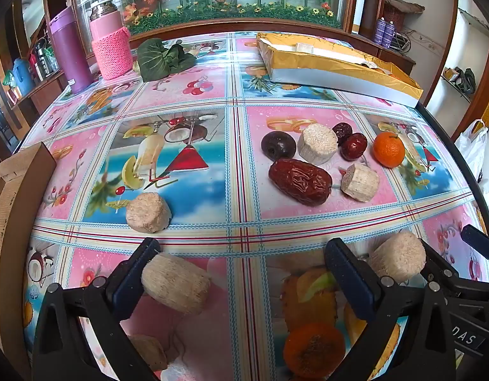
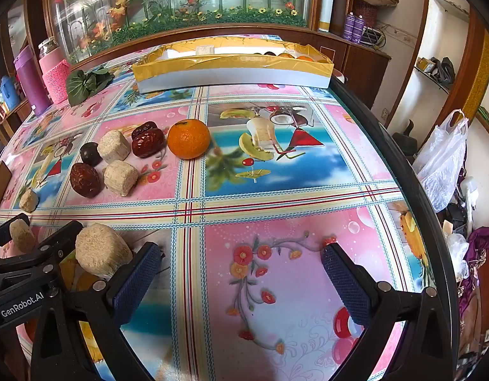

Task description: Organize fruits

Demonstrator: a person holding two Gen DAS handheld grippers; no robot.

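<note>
So both grippers sit low over the near edge of the table [image 2: 276, 203], the one with the fruit-print cloth. Left gripper [image 1: 244, 254] has its jaws spread wide, and a pale fibrous cylinder [image 1: 176, 282] lies right against the inside of its left finger; the other finger is well clear of it, so nothing is clamped. Another pale cylinder [image 1: 397, 260] sits just outside its right finger, between the two grippers. Right gripper [image 2: 241, 258] is spread wide too, with only bare cloth between its fingers.

Rest of the fruit is bunched around the middle of the table: a big wrinkled date [image 1: 300, 181], a dark round plum [image 1: 277, 145], two smaller red dates [image 1: 352, 146], a tangerine [image 2: 189, 138] on the right side of the bunch, plus two more pale cylinders [image 1: 317, 143] mixed in. One more cylinder [image 1: 148, 212] sits alone toward the left edge.

Long gold-lined box [image 2: 231, 70] is at the far right corner, with a few round fruits showing at its right end. Green leafy thing [image 1: 163, 58] and a pink knitted flask [image 1: 109, 44] are at the far left
</note>
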